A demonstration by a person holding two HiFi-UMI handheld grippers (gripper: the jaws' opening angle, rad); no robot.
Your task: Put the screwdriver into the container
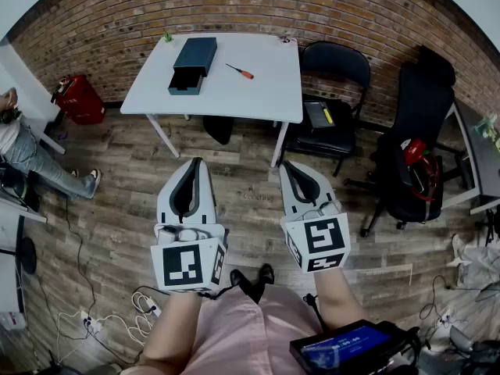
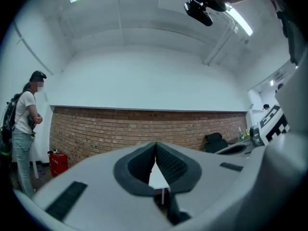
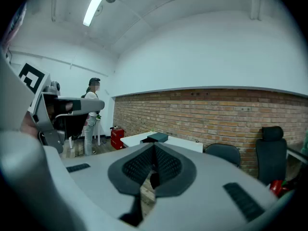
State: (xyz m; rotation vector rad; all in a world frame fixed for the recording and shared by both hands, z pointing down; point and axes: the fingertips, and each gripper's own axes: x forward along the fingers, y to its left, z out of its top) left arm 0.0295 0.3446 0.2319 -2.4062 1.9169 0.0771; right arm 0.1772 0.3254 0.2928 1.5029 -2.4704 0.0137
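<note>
Screwdriver (image 1: 240,71), orange handle, lies near the middle of the white tabletop (image 1: 266,92), just right of the dark container (image 1: 191,65), not touching it. Container's drawer is pulled out toward the near edge. Left gripper (image 1: 195,162) and right gripper (image 1: 287,165) are well short of the tabletop, above the wood floor (image 1: 234,178). Both have jaws together, nothing between.

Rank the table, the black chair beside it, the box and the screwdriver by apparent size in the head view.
1. table
2. black chair
3. box
4. screwdriver
All stand about equally far from the camera, so nearness hardly skews the order.
</note>
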